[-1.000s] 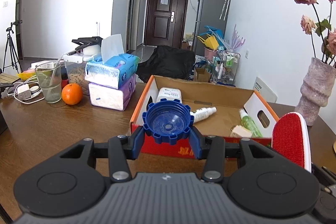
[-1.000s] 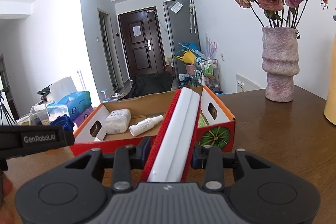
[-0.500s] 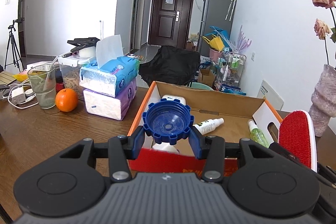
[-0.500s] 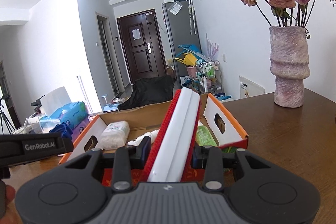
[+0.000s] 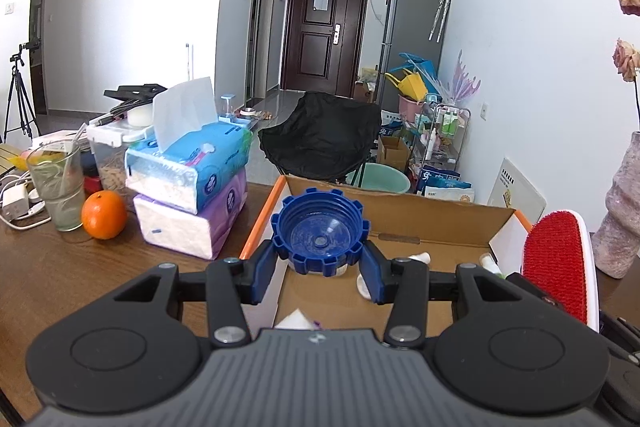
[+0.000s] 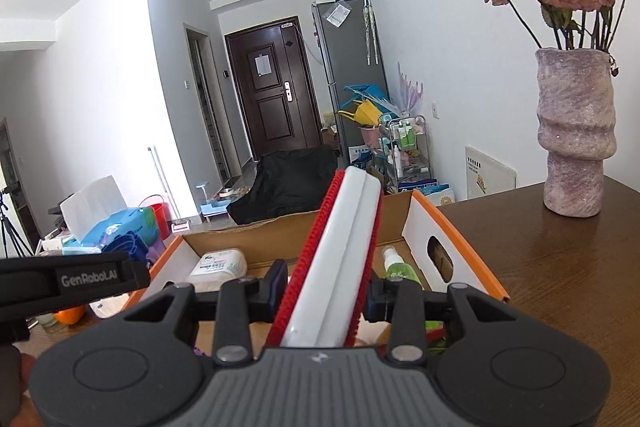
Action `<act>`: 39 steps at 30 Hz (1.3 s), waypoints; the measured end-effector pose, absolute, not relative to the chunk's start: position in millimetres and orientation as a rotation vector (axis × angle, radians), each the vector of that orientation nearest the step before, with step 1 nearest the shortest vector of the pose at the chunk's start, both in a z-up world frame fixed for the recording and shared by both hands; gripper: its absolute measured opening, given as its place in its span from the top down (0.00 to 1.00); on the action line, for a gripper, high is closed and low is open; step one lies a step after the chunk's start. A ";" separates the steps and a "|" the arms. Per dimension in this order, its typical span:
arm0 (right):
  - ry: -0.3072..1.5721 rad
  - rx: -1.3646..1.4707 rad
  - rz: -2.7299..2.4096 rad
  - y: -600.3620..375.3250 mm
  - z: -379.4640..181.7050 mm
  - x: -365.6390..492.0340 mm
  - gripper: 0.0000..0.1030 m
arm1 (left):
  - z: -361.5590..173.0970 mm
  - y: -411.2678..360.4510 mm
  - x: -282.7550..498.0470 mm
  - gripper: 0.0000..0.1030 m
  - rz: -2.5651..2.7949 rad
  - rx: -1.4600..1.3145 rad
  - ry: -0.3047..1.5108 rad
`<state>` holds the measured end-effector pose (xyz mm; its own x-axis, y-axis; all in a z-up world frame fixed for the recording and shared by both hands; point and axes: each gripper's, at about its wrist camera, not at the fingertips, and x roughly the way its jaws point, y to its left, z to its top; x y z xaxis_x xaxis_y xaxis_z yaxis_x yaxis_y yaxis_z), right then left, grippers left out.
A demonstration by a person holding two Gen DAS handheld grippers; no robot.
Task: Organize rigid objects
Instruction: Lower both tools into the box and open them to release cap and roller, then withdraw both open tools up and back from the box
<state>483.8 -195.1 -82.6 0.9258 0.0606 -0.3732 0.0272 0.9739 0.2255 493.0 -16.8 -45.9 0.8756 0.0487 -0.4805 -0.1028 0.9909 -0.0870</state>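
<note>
Left wrist view. Your left gripper [image 5: 320, 259] is clamped on a blue notched cap [image 5: 319, 235], one blue pad on each side, the cap's hollow facing the camera. The cap hangs over the near left part of an open cardboard box [image 5: 400, 213] with an orange rim. On the wooden surface [image 5: 60, 275] left of the box: two stacked tissue packs [image 5: 188, 187], an orange [image 5: 104, 215], a glass [image 5: 58, 183]. At the right edge, a red-and-white lint brush [image 5: 558, 263] stands over the box's right side.

Right wrist view. Your right gripper [image 6: 328, 295] is closed narrowly on the lint brush [image 6: 340, 247], which runs forward between the fingers, white back up, red edges either side, above the box [image 6: 452, 239]. In the box: a white bottle [image 6: 218, 265] and a green spray bottle [image 6: 400, 267]. A stone vase [image 6: 574, 135] with dried roses stands on the surface [image 6: 560, 287], well apart to the right. Your left gripper's black side [image 6: 72, 279] shows at left.
</note>
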 end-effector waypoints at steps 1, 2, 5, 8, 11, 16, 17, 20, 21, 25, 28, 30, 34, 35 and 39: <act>0.390 0.232 0.018 -194.8 -82.2 487.8 0.66 | -45.9 -16.4 496.4 0.55 0.079 -0.112 0.497; 0.392 0.235 0.020 -195.2 -82.5 491.3 0.66 | -45.8 -16.8 499.3 0.55 0.077 -0.112 0.497; 0.397 0.241 0.021 -197.1 -82.9 502.5 0.66 | -46.6 -18.5 509.7 0.55 0.076 -0.104 0.496; 0.405 0.246 0.020 -198.7 -83.8 513.1 0.66 | -48.3 -20.6 520.7 0.55 0.072 -0.098 0.503; 0.416 0.258 0.019 -201.0 -84.7 523.8 0.66 | -50.9 -24.4 530.1 0.55 0.069 -0.083 0.512; 0.459 0.298 0.030 -207.2 -88.8 546.5 0.66 | -57.0 -29.2 543.9 0.55 0.073 -0.060 0.526; 0.469 0.309 0.033 -208.4 -88.9 553.2 0.66 | -58.8 -29.2 546.7 0.55 0.077 -0.057 0.531; 0.492 0.337 0.029 -213.3 -91.4 568.8 0.66 | -63.8 -28.1 554.7 0.55 0.087 -0.052 0.548; 0.500 0.348 0.028 -215.0 -92.3 573.7 0.66 | -65.1 -27.8 557.2 0.55 0.088 -0.051 0.552; 0.531 0.372 0.021 -219.9 -96.6 591.4 0.66 | -70.0 -28.1 566.2 0.55 0.091 -0.038 0.564; 0.554 0.356 0.015 -218.3 -100.8 602.4 0.65 | -73.4 -30.0 571.3 0.55 0.089 -0.025 0.576; 0.566 0.329 -0.005 -215.4 -103.2 608.5 0.63 | -75.5 -30.8 573.4 0.54 0.071 -0.022 0.589; 0.588 0.233 -0.053 -213.2 -100.0 612.9 0.29 | -75.0 -30.2 570.9 0.19 0.085 -0.017 0.573; 0.572 0.225 -0.068 -214.2 -97.0 610.1 0.09 | -73.5 -29.6 569.1 0.12 0.090 -0.017 0.560; 0.508 0.228 -0.098 -220.5 -85.2 596.7 0.02 | -68.5 -29.6 563.0 0.00 0.102 -0.017 0.530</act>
